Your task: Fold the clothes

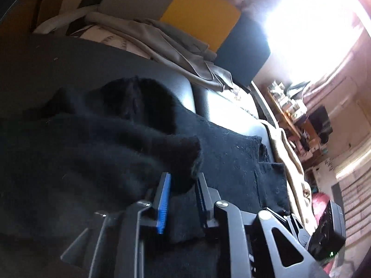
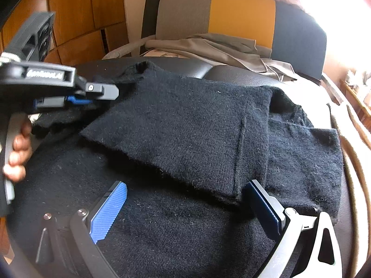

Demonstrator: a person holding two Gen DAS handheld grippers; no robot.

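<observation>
A black knit sweater (image 2: 185,125) lies on a dark leather seat (image 2: 231,75), with one part folded over the rest. My left gripper (image 1: 182,180) is shut on a bunched fold of the black sweater (image 1: 92,153) and lifts it. It also shows in the right wrist view (image 2: 102,96) at the left, over the sweater's far left edge. My right gripper (image 2: 185,197) is open wide, its blue pads on either side of the folded flap's near edge, low over the fabric.
A grey garment (image 2: 220,48) lies behind the sweater against a grey, yellow and dark blue backrest (image 2: 241,16). A beige blanket (image 1: 292,162) hangs off the seat's right side. Wooden panels (image 2: 76,11) stand at the left. Cluttered shelves (image 1: 292,106) stand at the right.
</observation>
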